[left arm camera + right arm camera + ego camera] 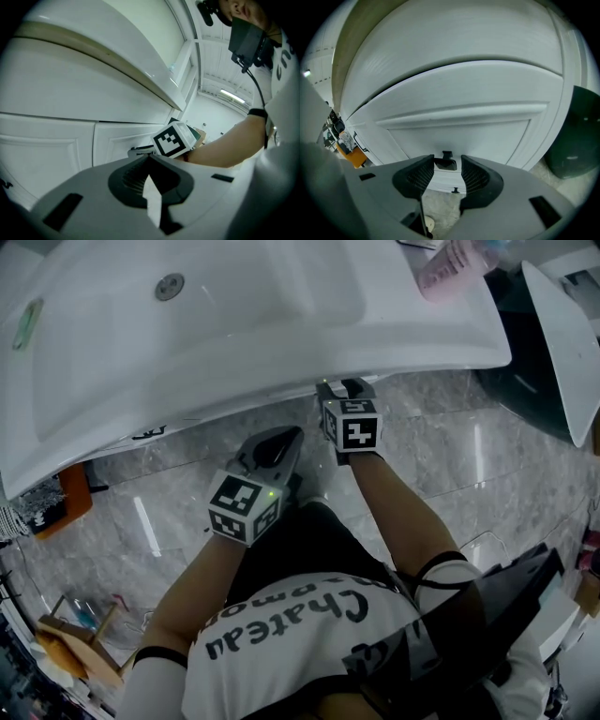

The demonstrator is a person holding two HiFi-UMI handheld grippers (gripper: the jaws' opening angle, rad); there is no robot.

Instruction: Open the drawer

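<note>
The drawer is a white panelled front (459,126) under the white basin counter (281,343), and it looks closed. Its small dark handle (446,162) sits low on the panel. My right gripper (445,174) is open, with one ribbed pad on each side of the handle and close to it; I cannot tell whether they touch it. In the head view the right gripper (343,390) reaches under the counter's edge. My left gripper (274,448) hangs back to its left, shut on nothing. The left gripper view shows the right gripper's marker cube (174,139) against the cabinet.
A pink bottle (452,264) lies on the counter's far right and a drain (170,286) sits in the basin. A dark bin (575,140) stands right of the cabinet. An orange object (77,499) lies on the marble floor (441,446) at left.
</note>
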